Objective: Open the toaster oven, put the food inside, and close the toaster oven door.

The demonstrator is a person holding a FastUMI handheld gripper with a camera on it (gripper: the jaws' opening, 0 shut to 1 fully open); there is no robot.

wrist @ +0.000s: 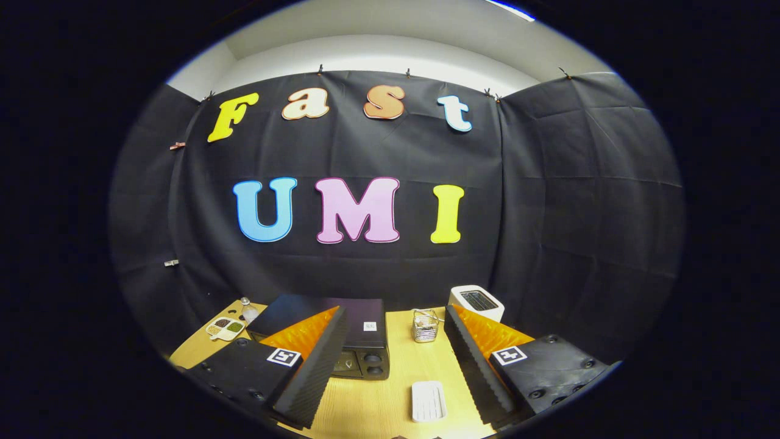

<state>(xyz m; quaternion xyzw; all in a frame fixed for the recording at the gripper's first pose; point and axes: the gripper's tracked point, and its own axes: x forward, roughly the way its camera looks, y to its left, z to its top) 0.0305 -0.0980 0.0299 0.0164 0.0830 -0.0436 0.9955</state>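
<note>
Above the wooden worktop (378, 402) I hold my tool (396, 366) high, its two fingers spread wide apart and gripping nothing. Between them, close to the near edge of the worktop, lies a small white ribbed tray (428, 401); I cannot tell whether anything sits on it. Behind my left finger stands the black toaster oven (359, 341), partly hidden by that finger; its flat top carries a small white sticker, and its control knobs show just beside the finger's inner edge. Whether its door is open or shut I cannot tell from this angle. Beyond the gap between the fingers, further back on the worktop, stands a little wire basket (425, 325). Past my right finger, near the booth's black cloth wall, sits a white toaster (477, 302) with a dark slotted top. Off beyond my left finger, at the far corner, rests a divided dish (225, 328) with small portions in its sections, and a small clear bottle (247, 310) stands just beside it.
</note>
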